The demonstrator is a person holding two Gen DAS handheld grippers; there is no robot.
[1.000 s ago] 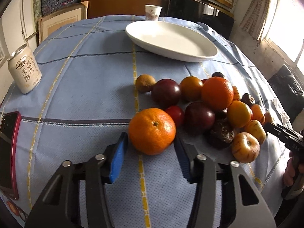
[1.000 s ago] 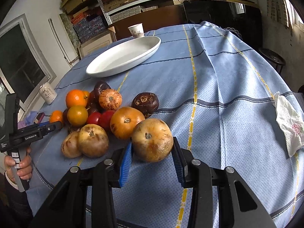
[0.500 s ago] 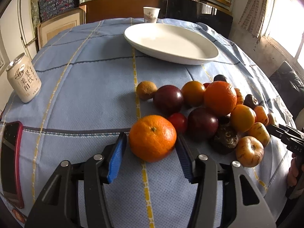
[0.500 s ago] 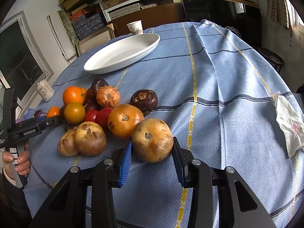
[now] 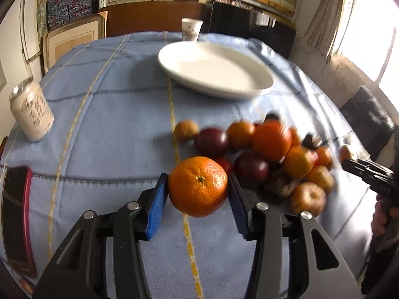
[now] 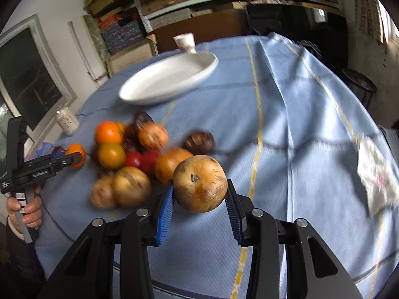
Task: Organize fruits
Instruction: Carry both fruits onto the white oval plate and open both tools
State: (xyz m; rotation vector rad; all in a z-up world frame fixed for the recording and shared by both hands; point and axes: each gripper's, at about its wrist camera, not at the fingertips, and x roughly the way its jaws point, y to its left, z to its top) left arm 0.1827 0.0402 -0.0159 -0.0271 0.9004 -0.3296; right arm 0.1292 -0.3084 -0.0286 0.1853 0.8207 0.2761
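My left gripper has an orange between its blue pads. Its jaws are closing and both pads touch the fruit, which hangs just above the blue cloth. In the right wrist view my right gripper is shut on a round brown fruit, also lifted off the cloth. A pile of mixed fruits lies between the two grippers. Beyond the pile stands a white oval plate with nothing in it. Each gripper shows at the edge of the other's view.
A white drink can stands at the left of the table and a red-cased phone lies near the left edge. A paper cup stands behind the plate. A crumpled napkin lies at the right.
The left pads closed in from a gap onto the orange. Both grippers then rose a little, each with its fruit lifted off the cloth. The pile has stayed in place.
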